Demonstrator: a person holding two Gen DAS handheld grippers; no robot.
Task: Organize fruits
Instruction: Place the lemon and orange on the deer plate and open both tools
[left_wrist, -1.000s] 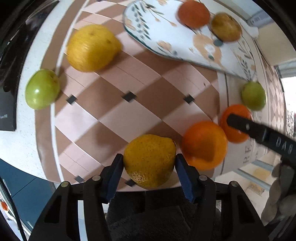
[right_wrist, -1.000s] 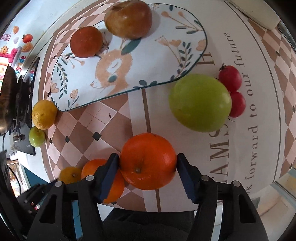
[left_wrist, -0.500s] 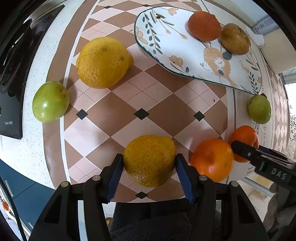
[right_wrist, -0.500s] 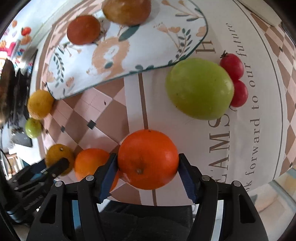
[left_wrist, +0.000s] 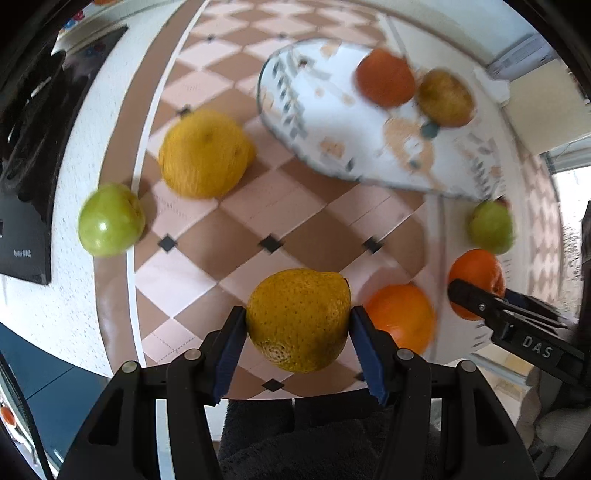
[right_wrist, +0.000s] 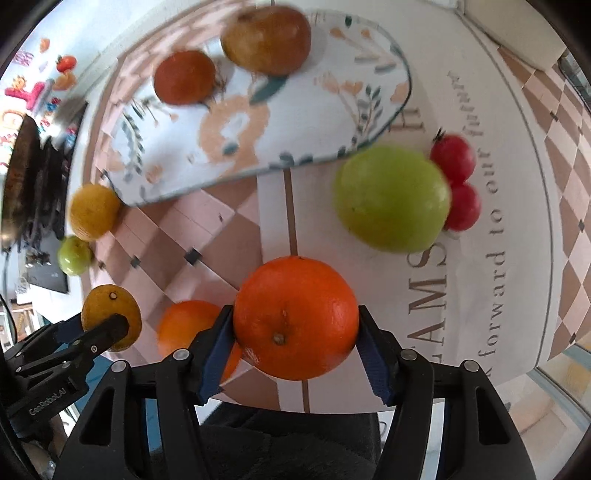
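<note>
Clamping a lemon (left_wrist: 299, 319) and an orange (right_wrist: 295, 317), both fingers crowd a second orange (left_wrist: 400, 315) between them.

Bright, soft daylight in both wrist views — fruit shadows are faint. Motion blur smears the patterned tray (left_wrist: 295, 96) (upper half of each frame); fisheye bending and dark vignetting crowd the corners.

"DAS" is printed in pale letters on the right gripper (left_wrist: 476, 291). The left gripper (right_wrist: 107, 317) reads "GenRobot.AI". The tablecloth (right_wrist: 491, 280) bears "forward to our future" beside large letters "AMS", toward the counter's right edge.
</note>
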